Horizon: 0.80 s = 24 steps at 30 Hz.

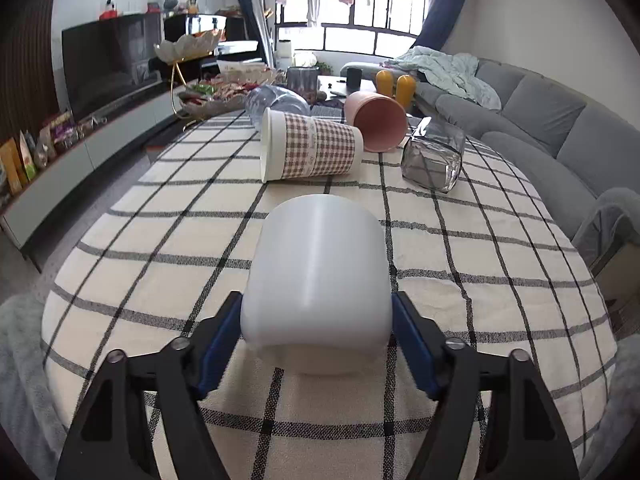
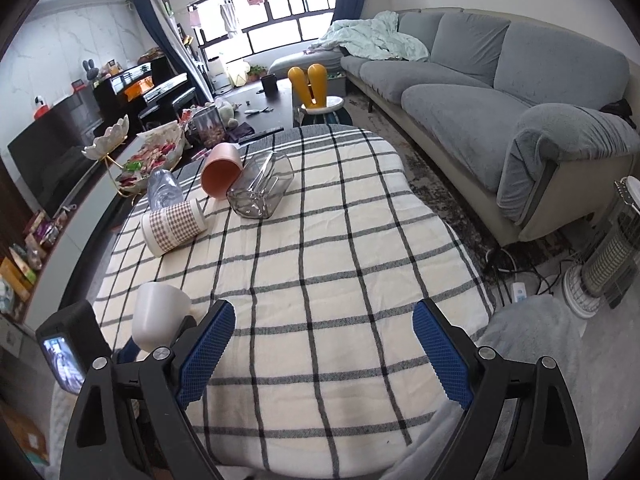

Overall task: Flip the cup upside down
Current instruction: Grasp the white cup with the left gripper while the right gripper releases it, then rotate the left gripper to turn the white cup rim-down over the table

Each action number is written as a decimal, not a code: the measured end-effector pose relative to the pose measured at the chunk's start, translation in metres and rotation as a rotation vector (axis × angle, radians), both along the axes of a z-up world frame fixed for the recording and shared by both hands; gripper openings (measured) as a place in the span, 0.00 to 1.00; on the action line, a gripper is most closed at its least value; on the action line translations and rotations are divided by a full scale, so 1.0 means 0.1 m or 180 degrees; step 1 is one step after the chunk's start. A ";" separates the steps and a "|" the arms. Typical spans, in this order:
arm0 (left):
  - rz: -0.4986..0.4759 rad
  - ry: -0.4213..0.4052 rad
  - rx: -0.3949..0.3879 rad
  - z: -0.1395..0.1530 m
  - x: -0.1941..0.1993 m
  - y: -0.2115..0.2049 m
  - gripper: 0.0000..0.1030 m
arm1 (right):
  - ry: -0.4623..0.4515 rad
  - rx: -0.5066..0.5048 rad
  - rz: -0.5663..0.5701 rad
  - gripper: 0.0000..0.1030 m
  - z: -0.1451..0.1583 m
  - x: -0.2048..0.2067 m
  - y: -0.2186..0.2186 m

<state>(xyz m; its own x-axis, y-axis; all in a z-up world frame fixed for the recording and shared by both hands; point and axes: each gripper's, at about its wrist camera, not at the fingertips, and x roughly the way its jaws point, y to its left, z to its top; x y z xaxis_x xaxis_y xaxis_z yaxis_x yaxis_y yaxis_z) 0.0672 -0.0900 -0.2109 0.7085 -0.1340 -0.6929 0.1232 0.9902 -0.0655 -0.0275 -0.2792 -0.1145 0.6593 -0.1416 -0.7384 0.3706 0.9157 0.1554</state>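
A plain white cup [image 1: 318,280] sits between the blue pads of my left gripper [image 1: 318,320], which is shut on its lower end. The cup's closed, rounded end points away from the camera and it is held just above the checked tablecloth [image 1: 460,280]. In the right wrist view the same white cup [image 2: 160,314] shows at the lower left, held by the left gripper. My right gripper [image 2: 324,340] is open and empty above the near part of the tablecloth [image 2: 320,248].
Lying on their sides at the far end are a checked paper cup [image 1: 312,150], a pink cup [image 1: 376,120], a clear glass cup [image 1: 434,156] and a clear plastic bottle [image 1: 276,104]. A snack tray [image 1: 212,96] stands beyond. A grey sofa [image 2: 500,92] is on the right.
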 end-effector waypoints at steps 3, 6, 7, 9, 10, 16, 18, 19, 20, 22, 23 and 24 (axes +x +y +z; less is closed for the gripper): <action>-0.0002 0.0023 -0.0038 0.00 0.02 0.02 0.65 | 0.0012 0.0003 0.0018 0.88 -0.01 0.01 0.01; 0.0027 0.0047 -0.0051 0.01 0.03 0.04 0.65 | 0.0009 -0.0008 0.0032 0.88 0.00 0.01 0.03; 0.0026 0.0060 -0.0047 0.02 0.03 0.05 0.64 | 0.0008 -0.0013 0.0035 0.88 0.00 0.01 0.04; 0.0019 0.0098 0.0023 0.07 0.05 0.04 0.64 | -0.0002 -0.0007 0.0023 0.88 0.01 0.01 0.03; 0.0001 0.0136 0.0060 0.09 0.06 0.04 0.64 | -0.0006 -0.0003 0.0013 0.88 0.02 0.01 0.03; -0.0171 0.0587 0.0273 0.31 0.11 0.10 0.64 | 0.0037 0.0006 -0.0051 0.88 0.17 0.07 0.03; -0.0285 0.0834 0.0369 0.42 0.15 0.12 0.64 | 0.0055 0.0010 -0.0046 0.88 0.24 0.10 0.03; -0.0329 0.0926 0.0398 0.46 0.17 0.13 0.64 | 0.0054 0.0003 -0.0047 0.88 0.29 0.12 0.04; -0.0392 0.1046 0.0452 0.51 0.19 0.13 0.64 | 0.0052 -0.0007 -0.0046 0.88 0.33 0.14 0.04; -0.0479 0.1222 0.0545 0.61 0.23 0.12 0.64 | 0.0062 -0.0017 -0.0053 0.88 0.41 0.19 0.05; -0.0510 0.1320 0.0587 0.65 0.26 0.11 0.64 | 0.0073 -0.0008 -0.0058 0.88 0.43 0.22 0.04; -0.0545 0.1458 0.0613 0.69 0.30 0.10 0.64 | 0.0089 0.0004 -0.0063 0.88 0.45 0.25 0.04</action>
